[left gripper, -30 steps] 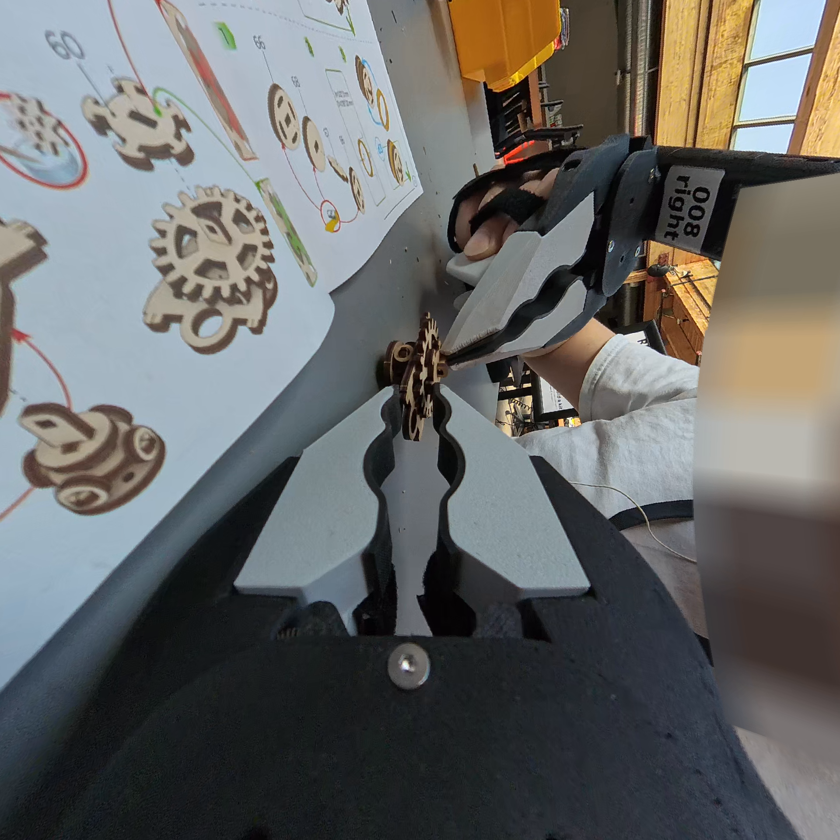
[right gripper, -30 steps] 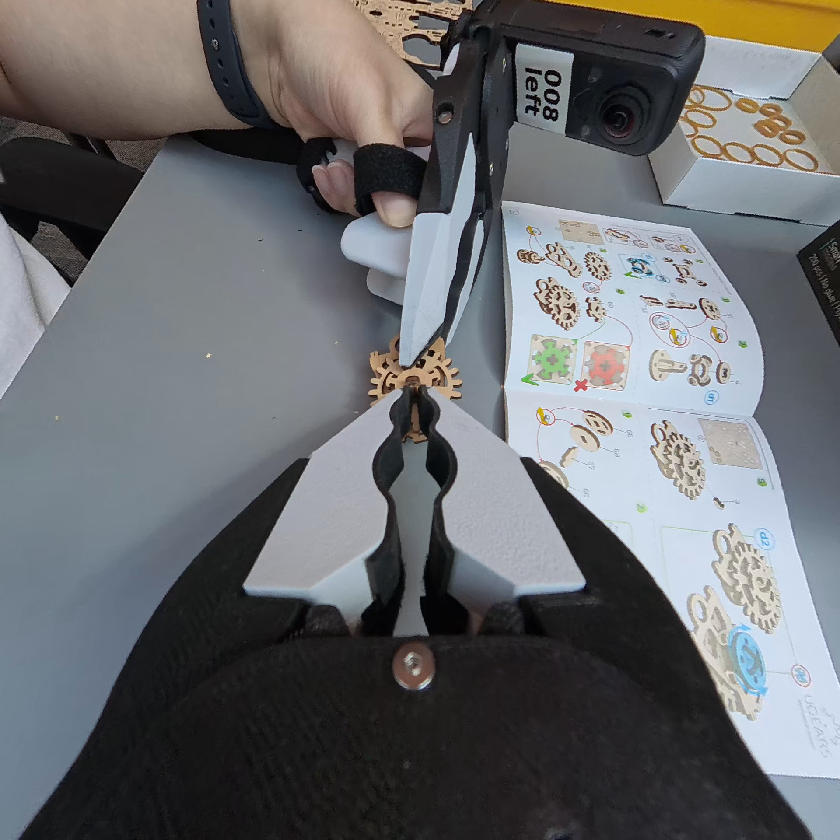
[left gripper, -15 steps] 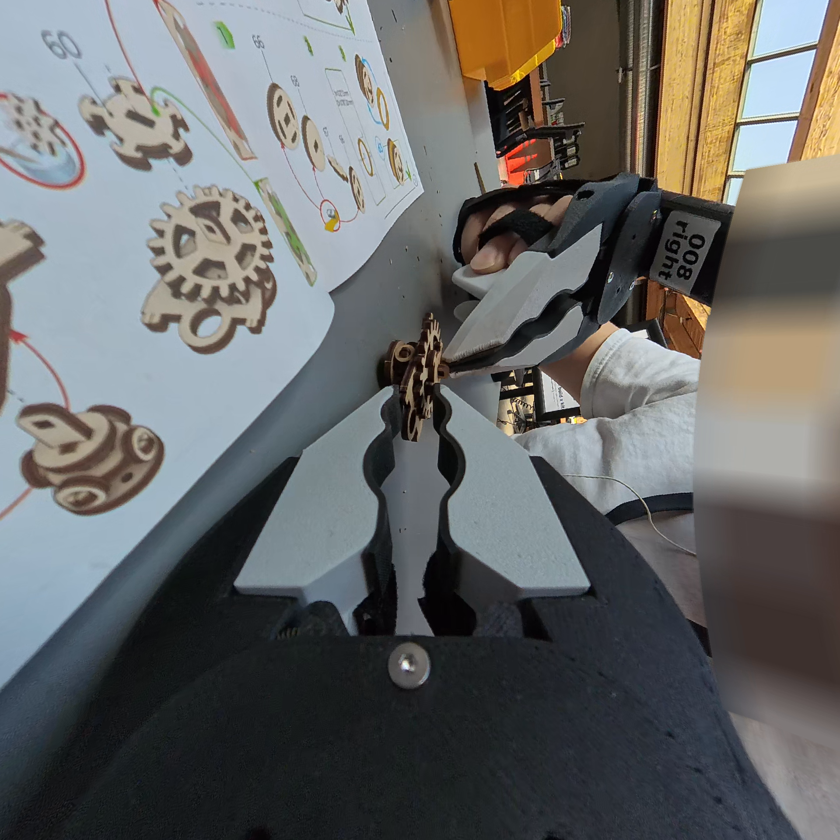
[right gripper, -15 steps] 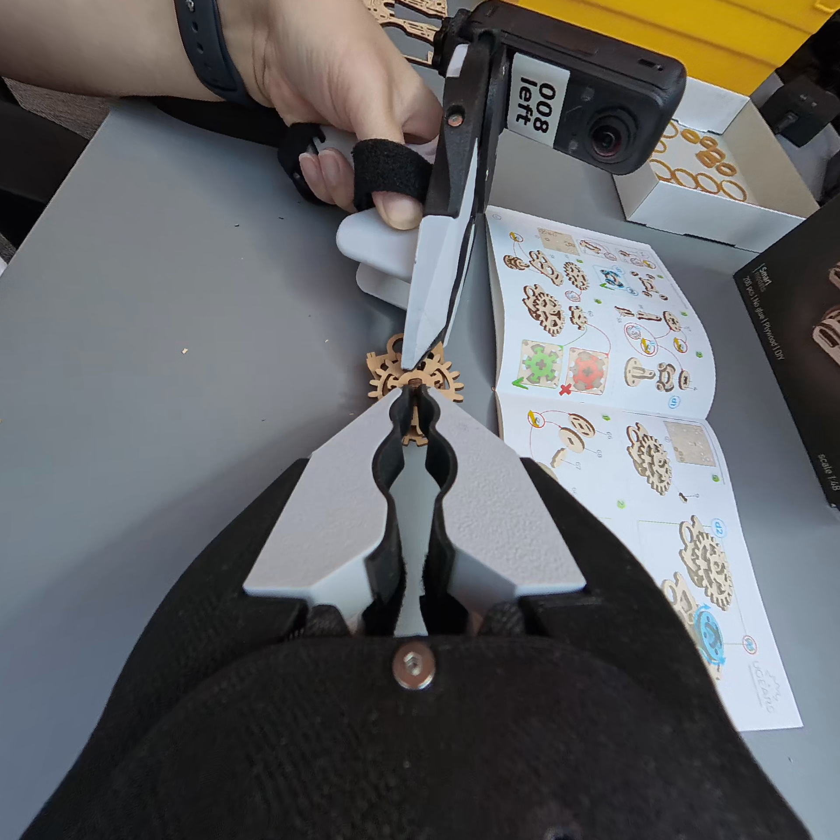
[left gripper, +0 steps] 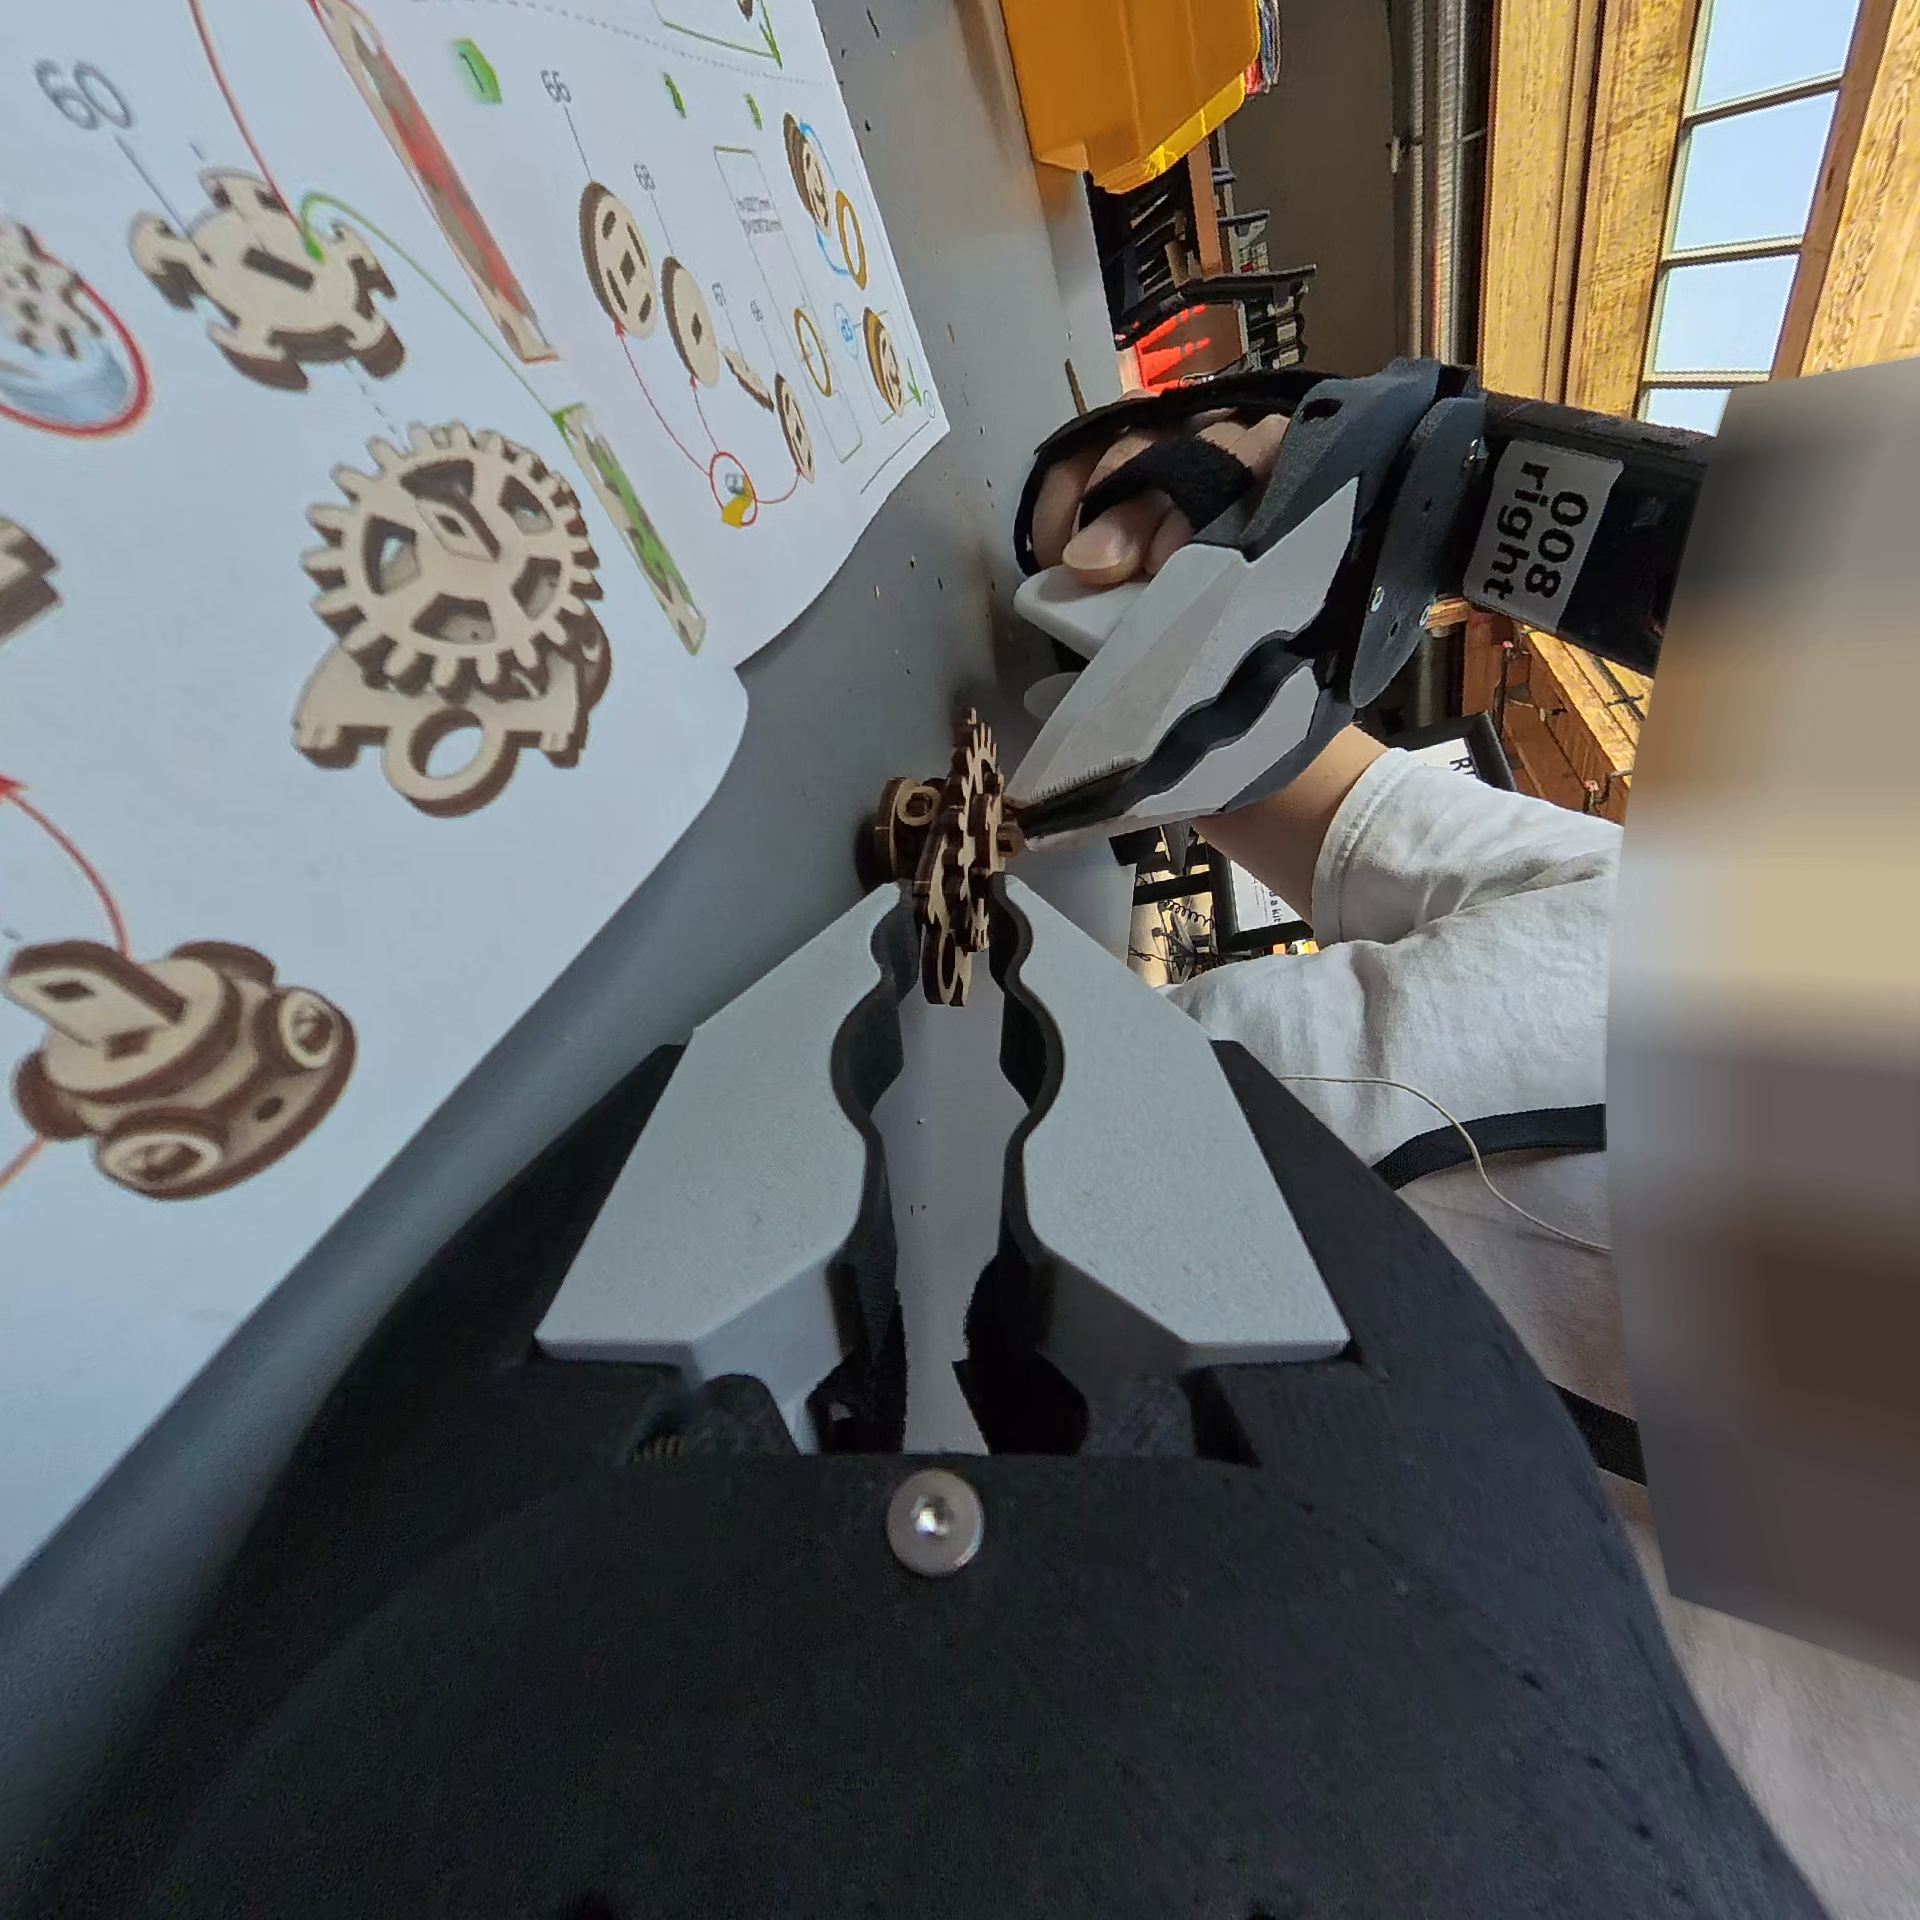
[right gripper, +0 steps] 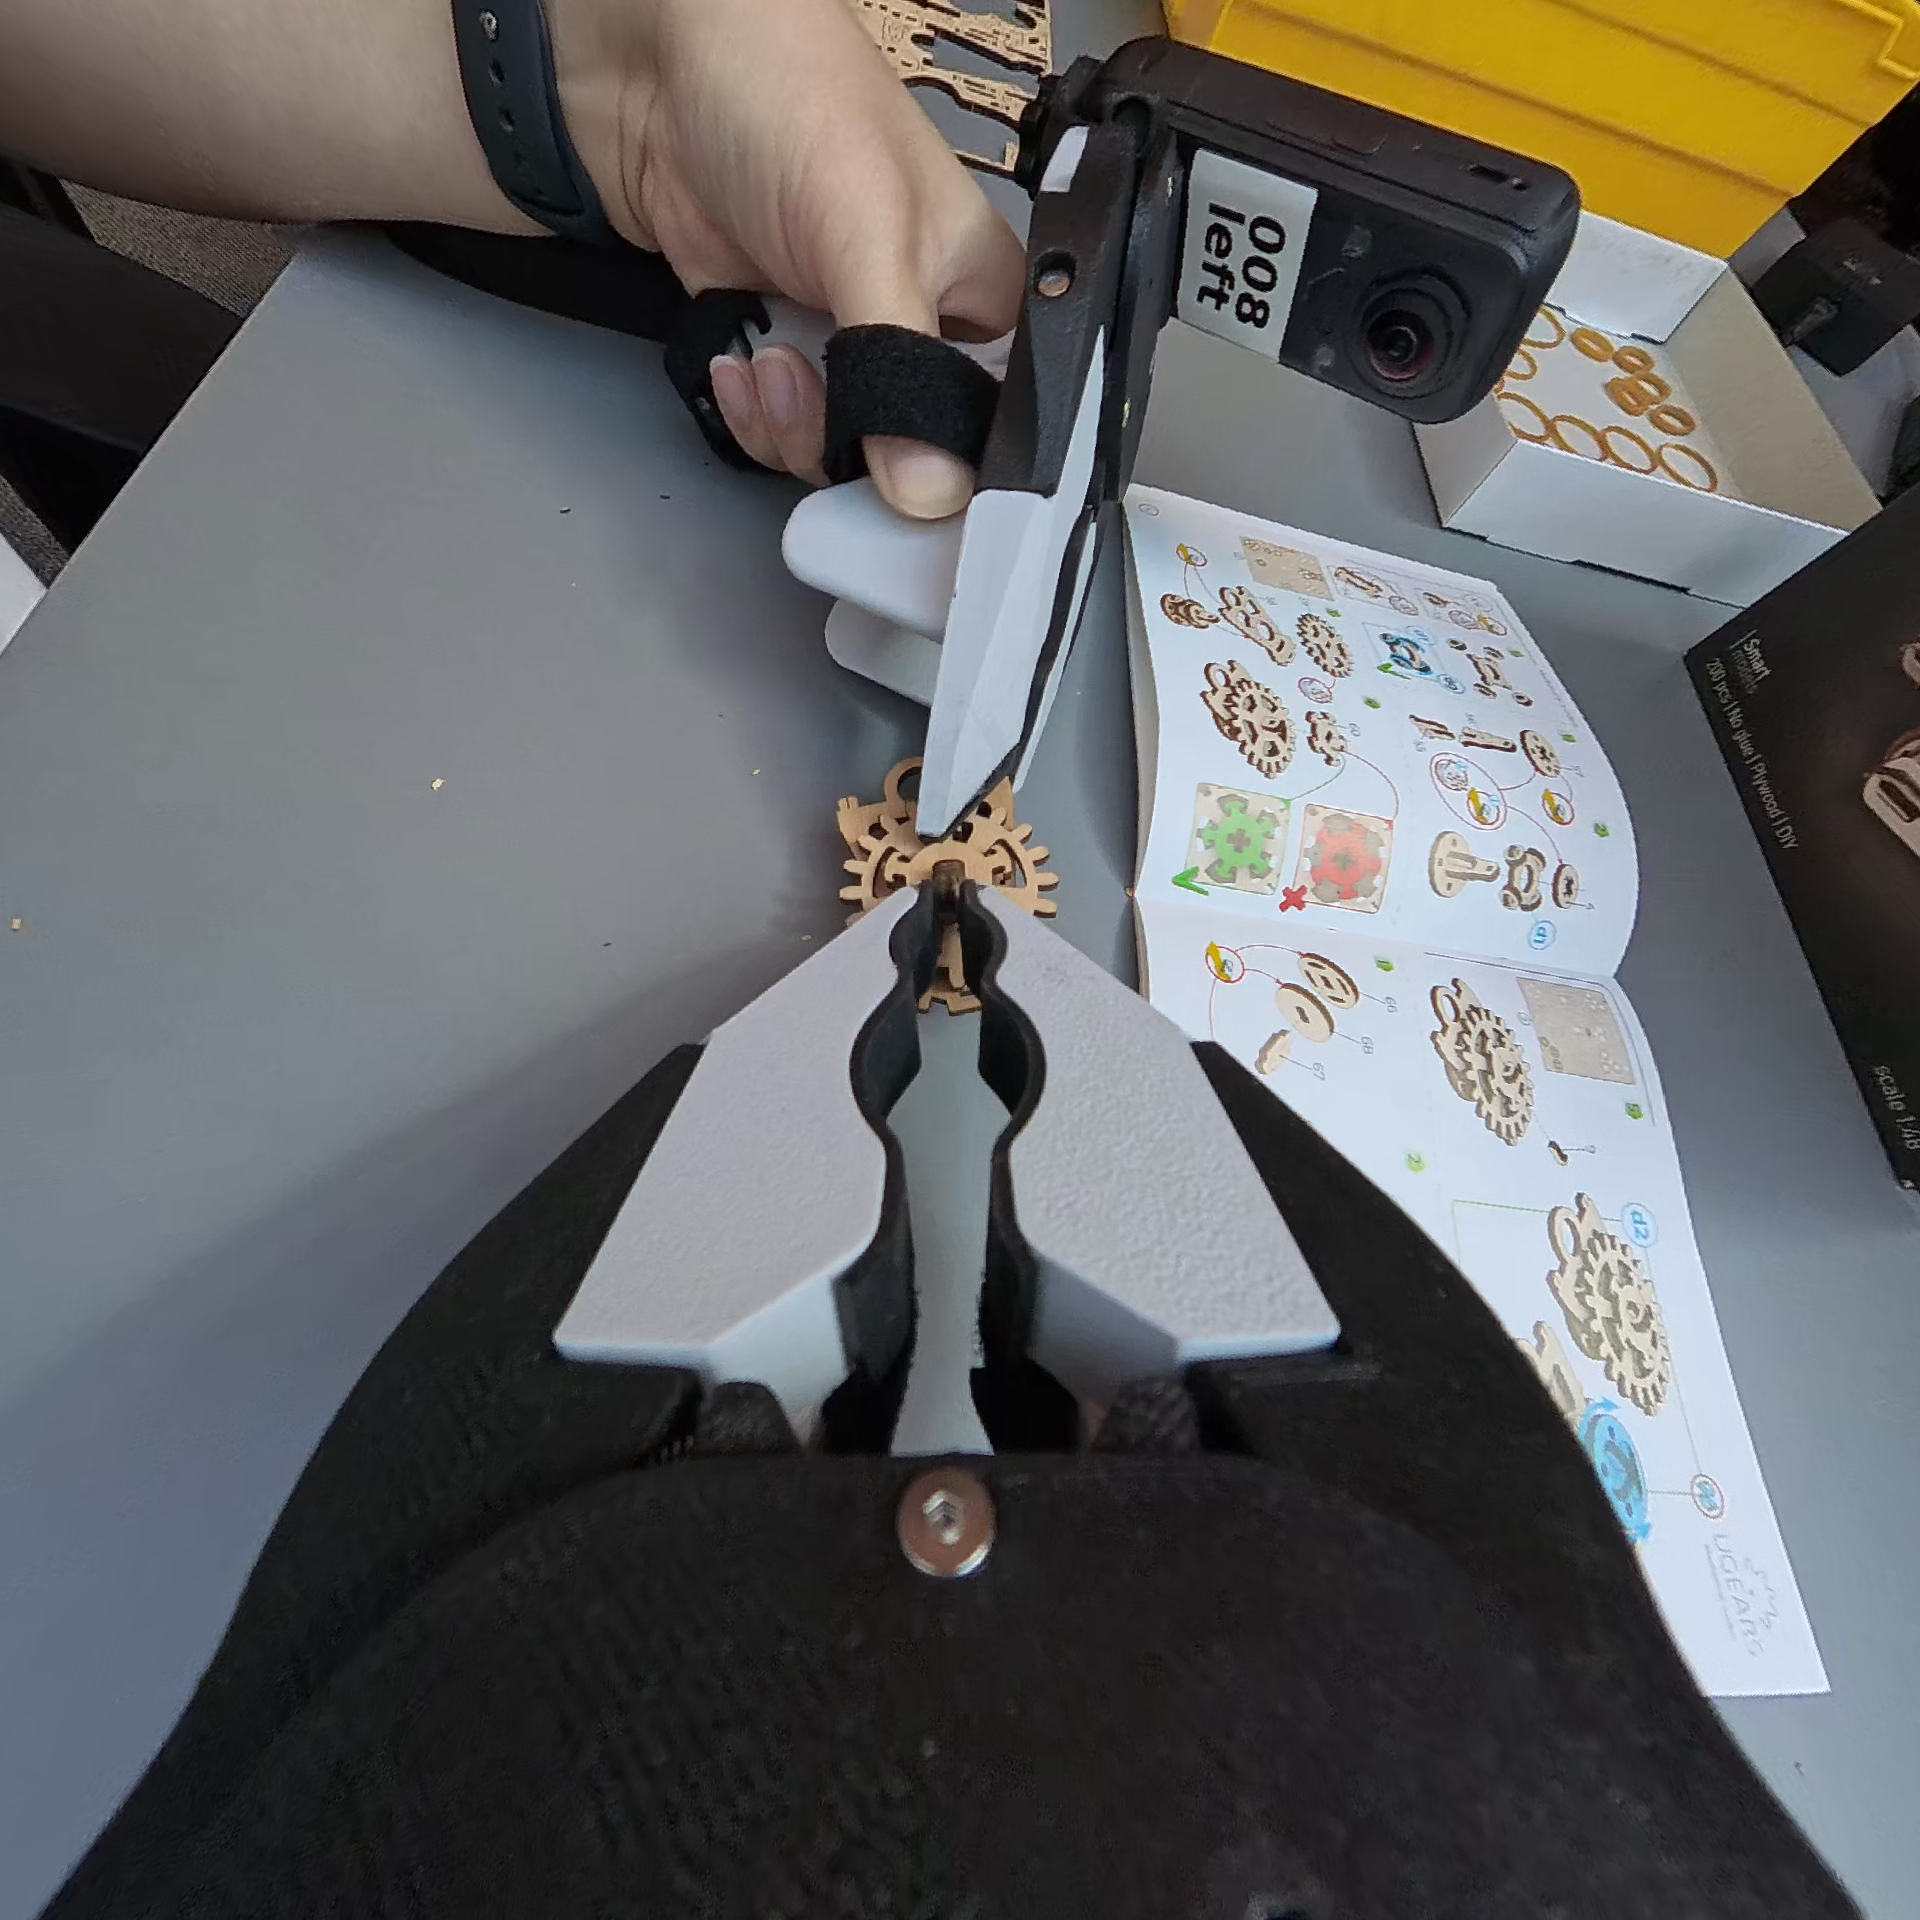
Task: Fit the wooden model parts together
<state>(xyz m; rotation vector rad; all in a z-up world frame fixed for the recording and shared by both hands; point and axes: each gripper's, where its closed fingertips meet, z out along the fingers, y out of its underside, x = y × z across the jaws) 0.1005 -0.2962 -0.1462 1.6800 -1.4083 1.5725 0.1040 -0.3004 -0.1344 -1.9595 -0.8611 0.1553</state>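
A wooden gear assembly [right gripper: 883, 862] is held just above the grey table [right gripper: 416, 727]. In the left wrist view it stands edge-on [left gripper: 961, 831] between my fingers. My left gripper [left gripper: 951, 906], turned on its side, is shut on the gear's rim. It comes in from the far side in the right wrist view [right gripper: 951, 821]. My right gripper [right gripper: 943, 902] is shut on a small dark wooden pin [right gripper: 945, 881] at the gear's hub. In the left wrist view the right gripper [left gripper: 1023, 821] touches the gear's face from the right.
An open instruction booklet [right gripper: 1403, 935] lies right of the gear. It fills the left of the left wrist view [left gripper: 312, 520]. A white box of wooden rings [right gripper: 1621, 416], a yellow bin [right gripper: 1558, 83] and a black box [right gripper: 1829, 831] stand at the back right. The tips of both grippers are at nearly the same place.
The right gripper has swung a little around the gear's hub, its tips staying on the pin. The left gripper and the gear have hardly moved.
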